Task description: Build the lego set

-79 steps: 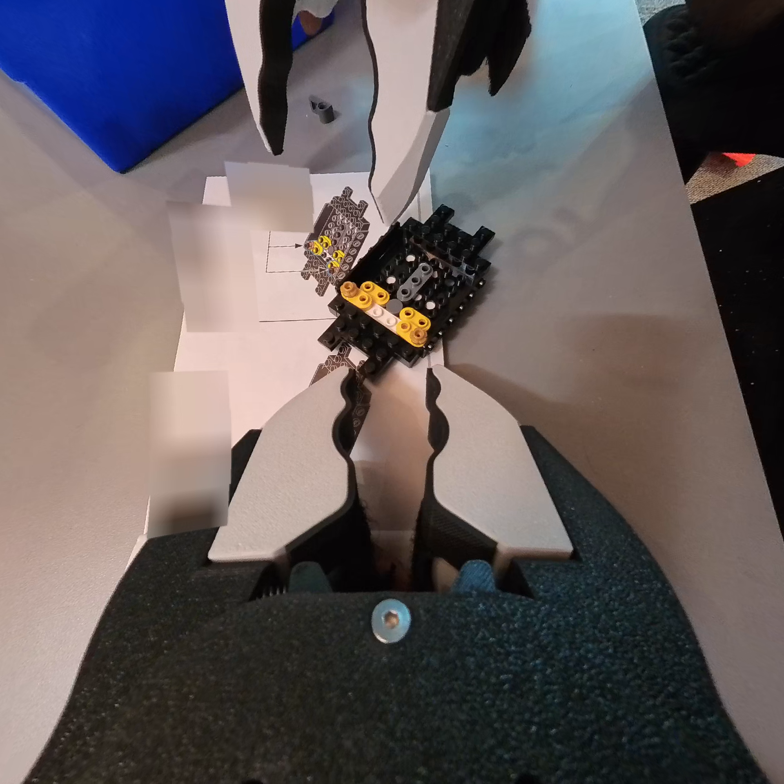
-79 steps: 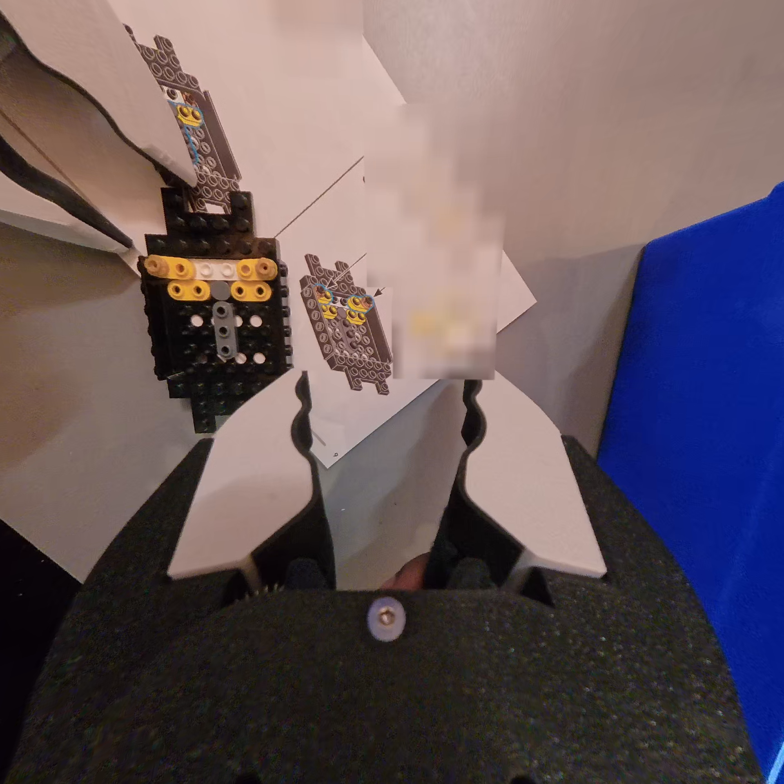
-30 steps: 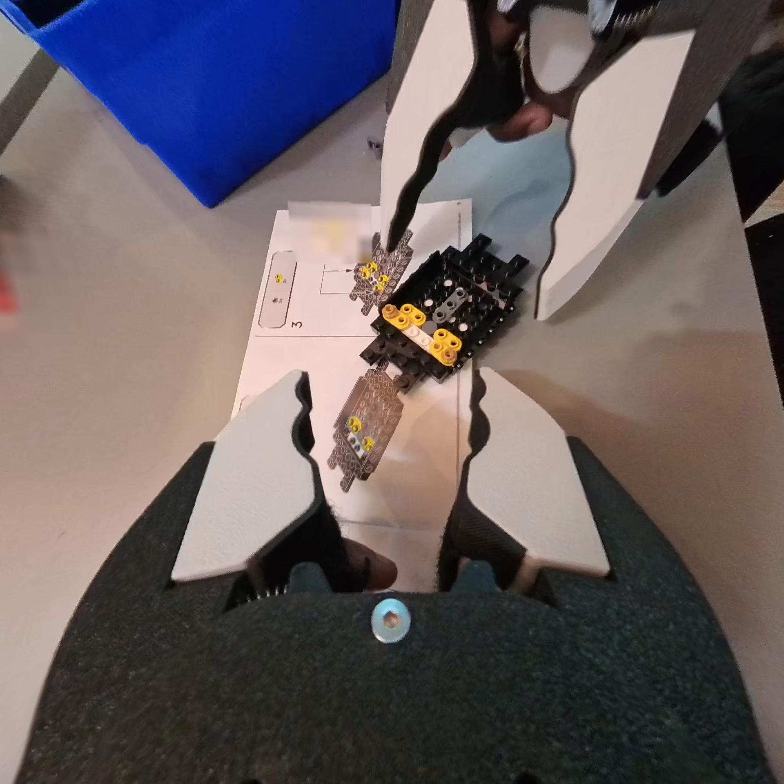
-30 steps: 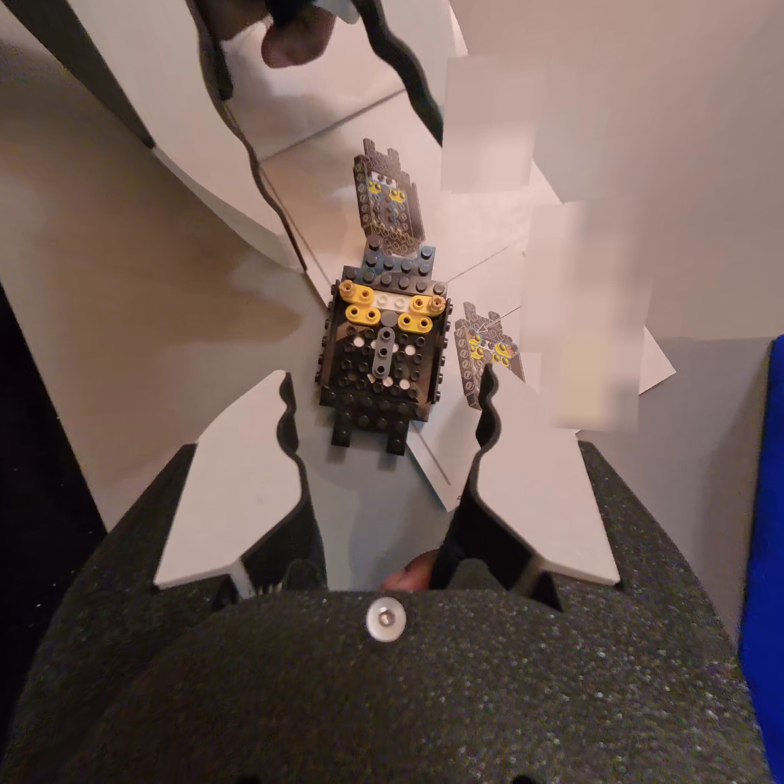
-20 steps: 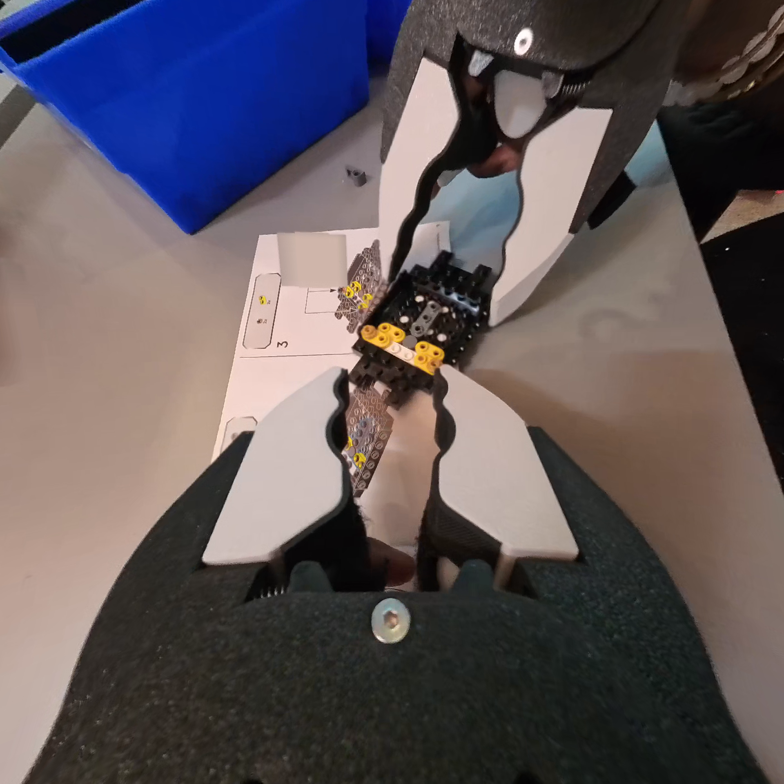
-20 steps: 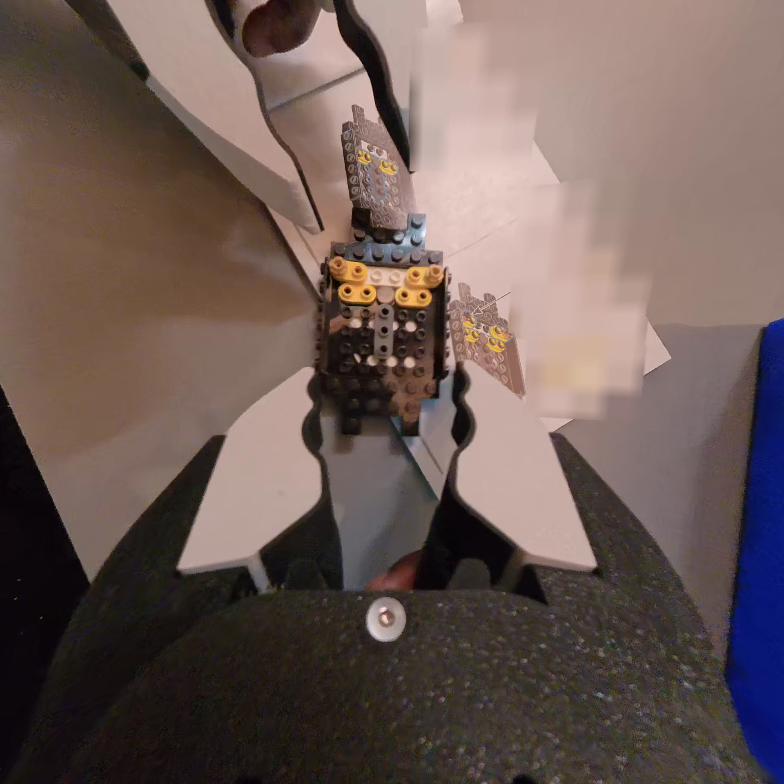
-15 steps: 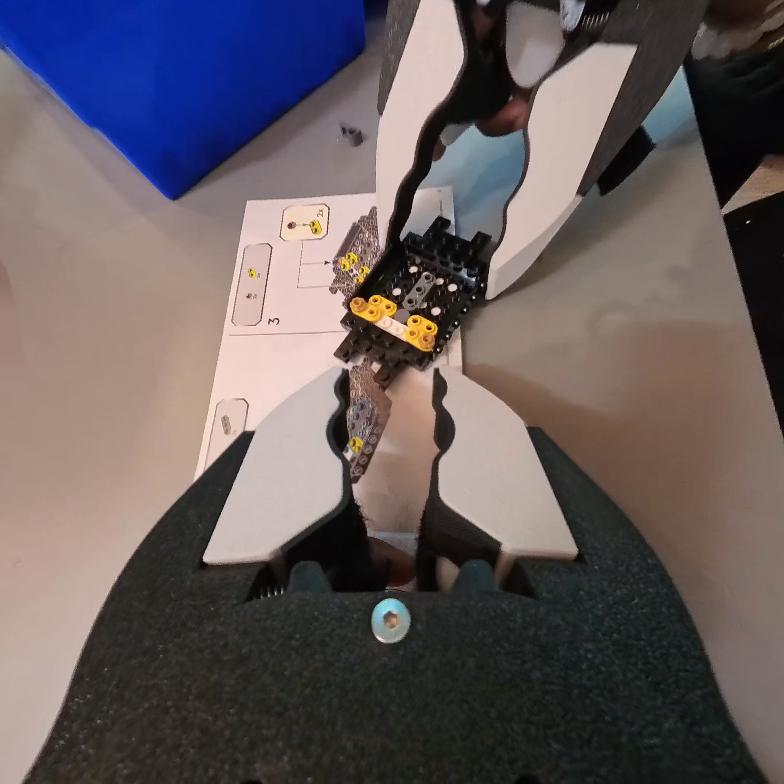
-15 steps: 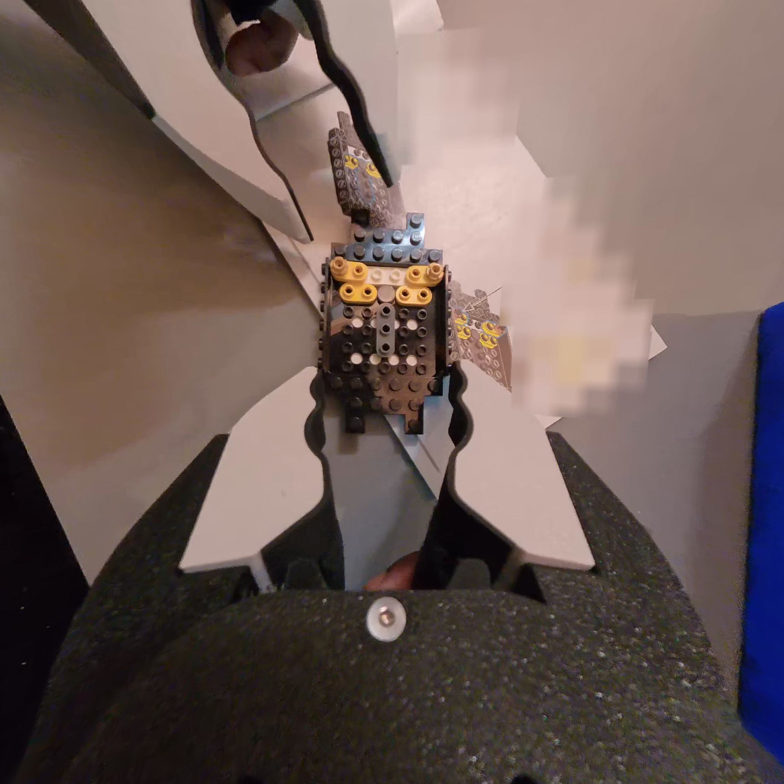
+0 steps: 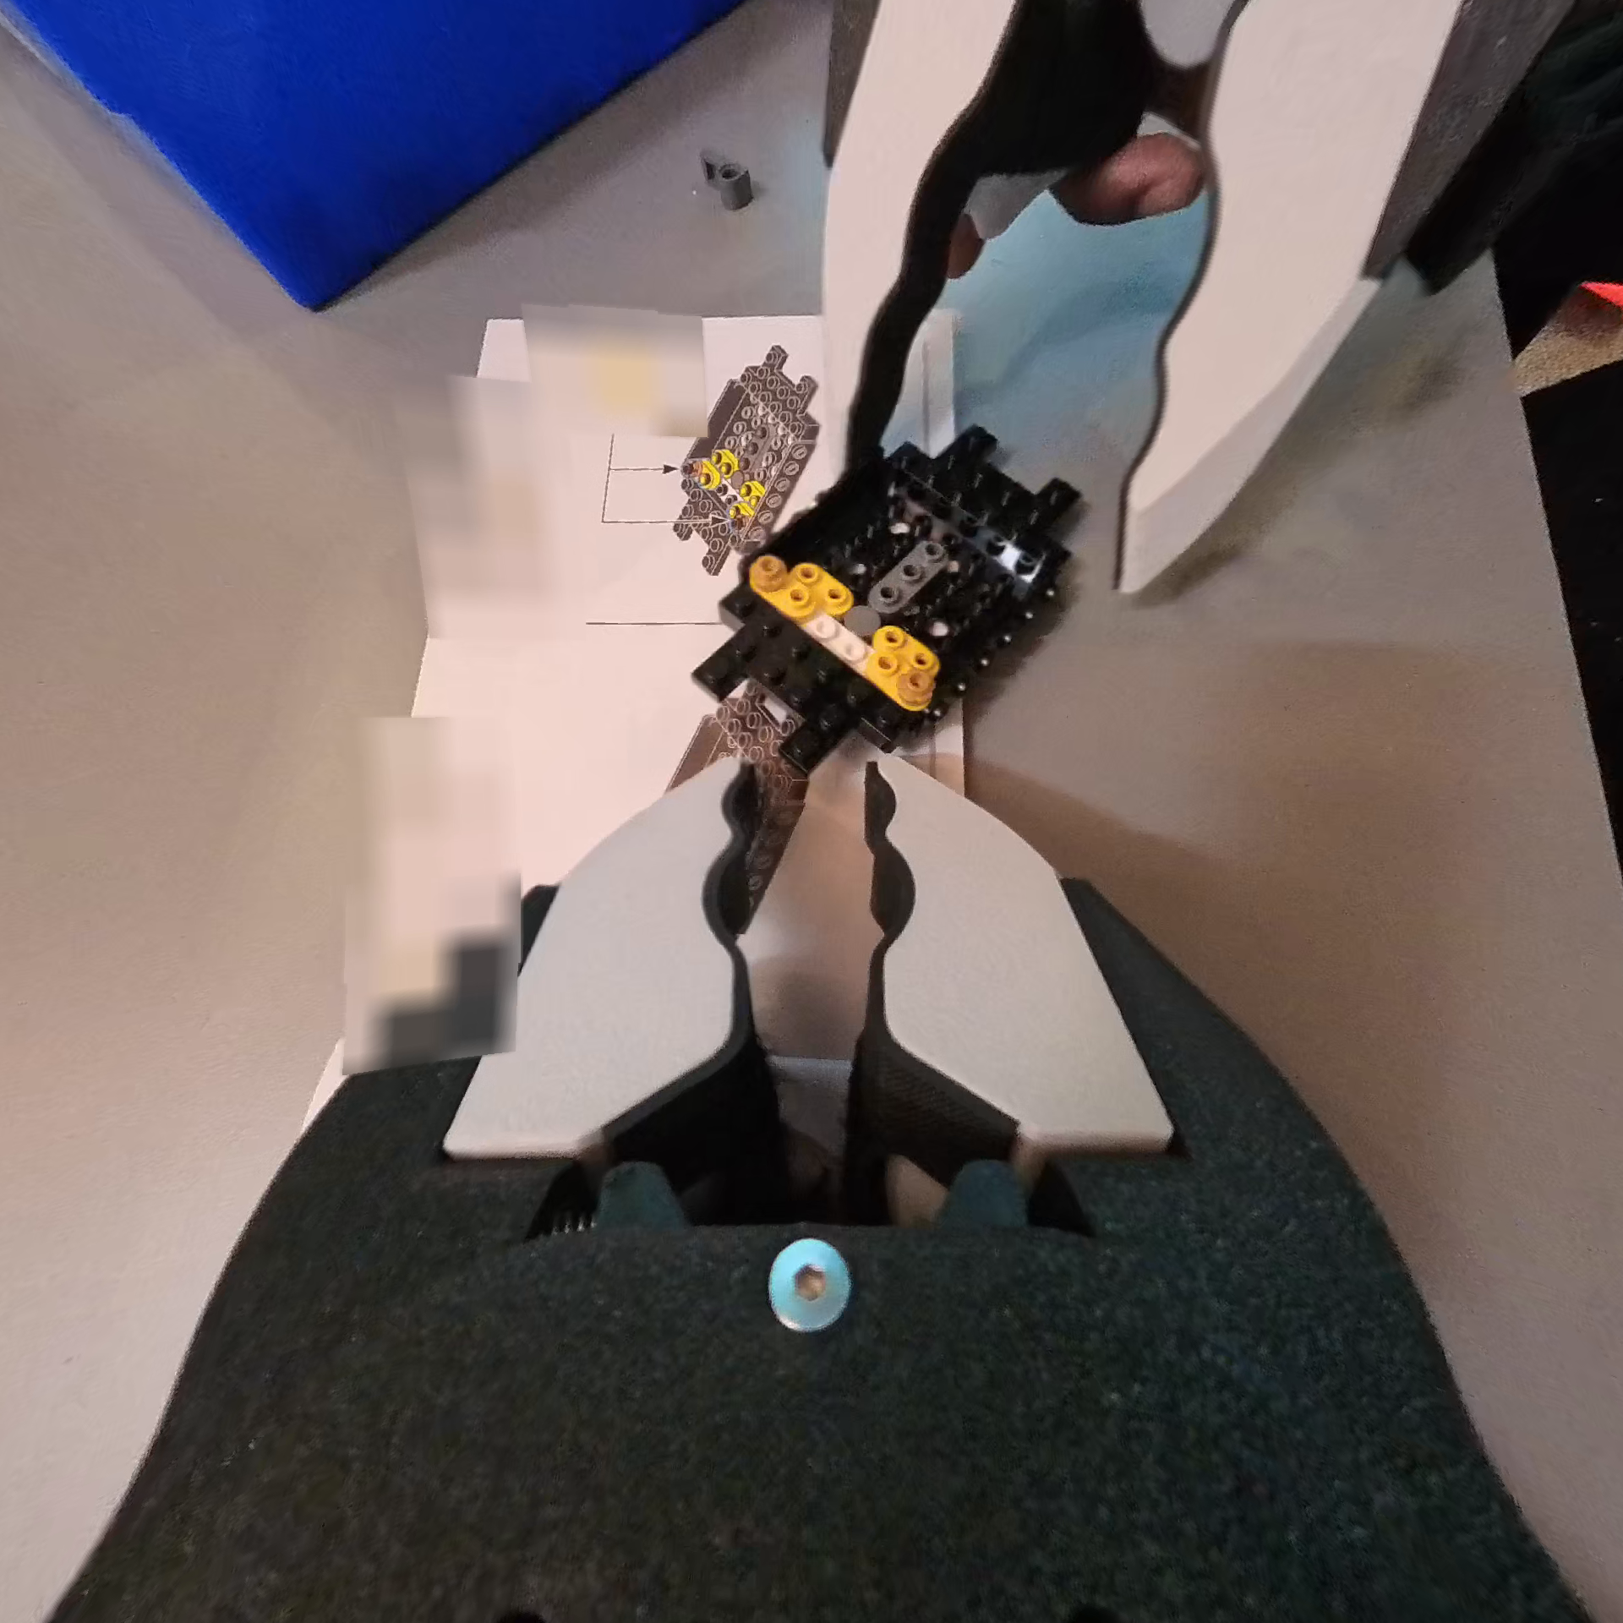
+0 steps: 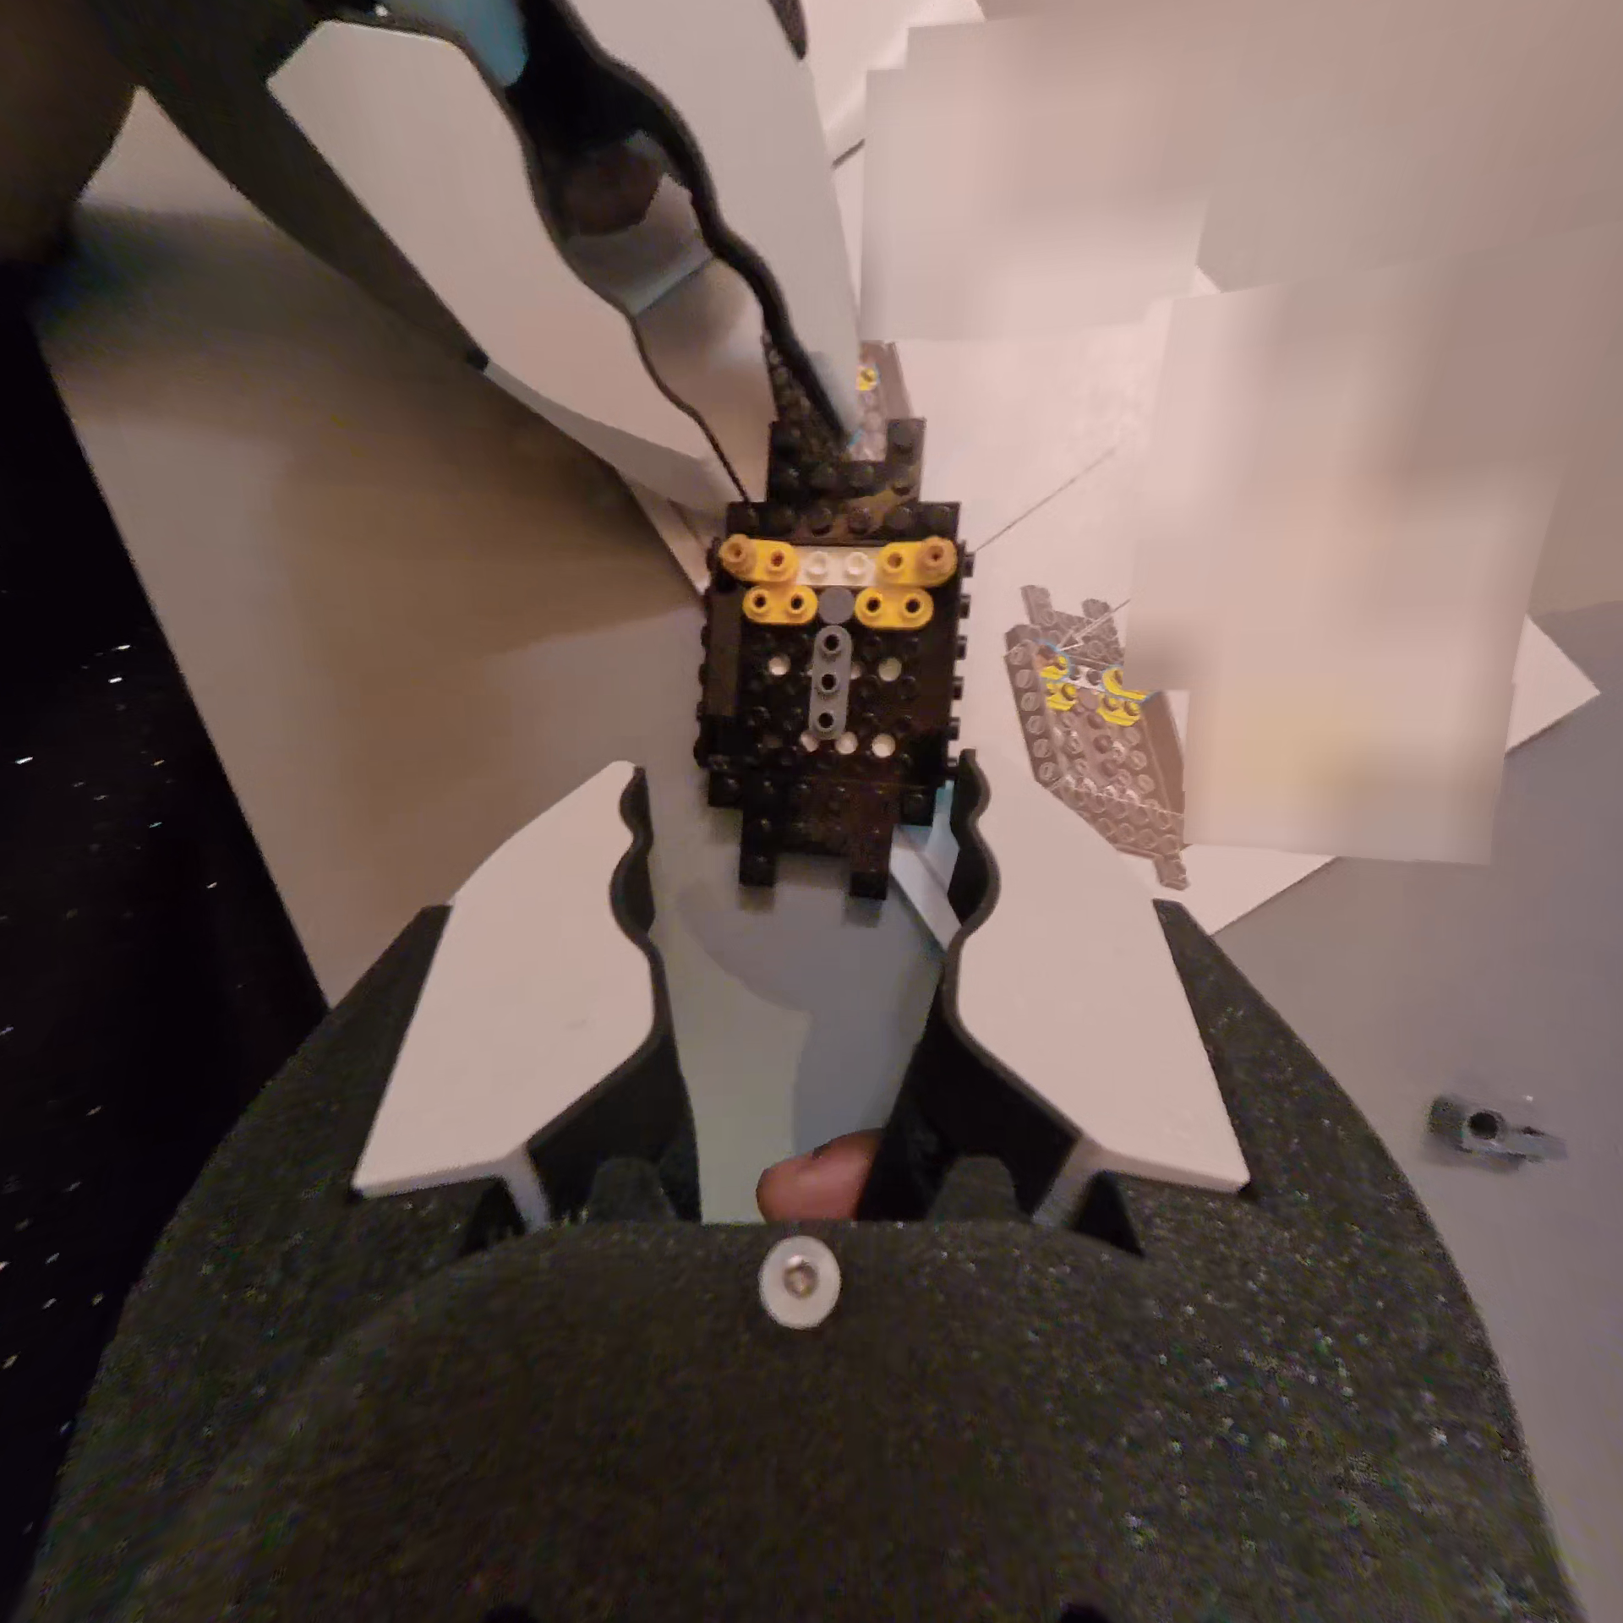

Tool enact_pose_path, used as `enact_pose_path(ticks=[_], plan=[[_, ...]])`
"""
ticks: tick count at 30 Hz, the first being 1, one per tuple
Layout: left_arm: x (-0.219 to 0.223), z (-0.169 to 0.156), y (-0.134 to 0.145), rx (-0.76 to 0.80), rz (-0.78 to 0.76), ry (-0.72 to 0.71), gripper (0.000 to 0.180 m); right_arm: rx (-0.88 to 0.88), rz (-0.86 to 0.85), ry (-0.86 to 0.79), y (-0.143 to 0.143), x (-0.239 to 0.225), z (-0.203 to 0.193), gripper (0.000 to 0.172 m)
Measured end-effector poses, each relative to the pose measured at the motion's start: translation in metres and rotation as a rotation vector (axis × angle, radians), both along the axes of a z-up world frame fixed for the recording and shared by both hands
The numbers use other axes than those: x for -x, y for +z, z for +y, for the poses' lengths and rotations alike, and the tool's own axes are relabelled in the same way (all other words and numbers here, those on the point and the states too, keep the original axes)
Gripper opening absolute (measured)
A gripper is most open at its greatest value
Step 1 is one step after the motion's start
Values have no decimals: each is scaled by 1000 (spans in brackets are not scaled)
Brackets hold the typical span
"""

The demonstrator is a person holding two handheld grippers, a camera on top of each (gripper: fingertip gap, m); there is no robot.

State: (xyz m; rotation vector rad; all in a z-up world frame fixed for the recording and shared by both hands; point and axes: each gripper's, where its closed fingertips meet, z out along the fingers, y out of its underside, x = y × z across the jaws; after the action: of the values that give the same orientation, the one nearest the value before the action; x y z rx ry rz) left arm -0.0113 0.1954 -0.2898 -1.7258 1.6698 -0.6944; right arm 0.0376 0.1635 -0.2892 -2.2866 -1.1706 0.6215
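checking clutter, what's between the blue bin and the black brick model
Left wrist view: a small grey piece on the table, then the printed instruction sheet.

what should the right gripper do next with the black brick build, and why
Probably close the right gripper on the black brick build: its near end sits between the open fingers, the right one at its edge, a gap on the left, while the left gripper is at its far tab.

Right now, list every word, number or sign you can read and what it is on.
None can be read.
The printed instruction sheet shows only brick diagrams and arrows; its other print lies under blurred patches.
The black brick model, the blue bin and the small grey piece show no legible marks.
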Motion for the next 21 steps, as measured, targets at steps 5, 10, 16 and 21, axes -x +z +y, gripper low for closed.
enact_pose_path(ticks=[5, 10, 16, 21], plan=[[0, 2, 0, -15, -1, 5, 24, 46, 56, 102, 2, -8, -10, 63], [0, 2, 0, -13, 1, 1, 23, 28, 76, 151, 2, -23, -8, 57], [-1, 0, 0, -18, 1, -13, 20, -45, 141, 215, 0, -25, -3, 43], [-1, 0, 0, -18, -2, -9, 21, -64, 129, 248, -1, -22, -6, 37]])
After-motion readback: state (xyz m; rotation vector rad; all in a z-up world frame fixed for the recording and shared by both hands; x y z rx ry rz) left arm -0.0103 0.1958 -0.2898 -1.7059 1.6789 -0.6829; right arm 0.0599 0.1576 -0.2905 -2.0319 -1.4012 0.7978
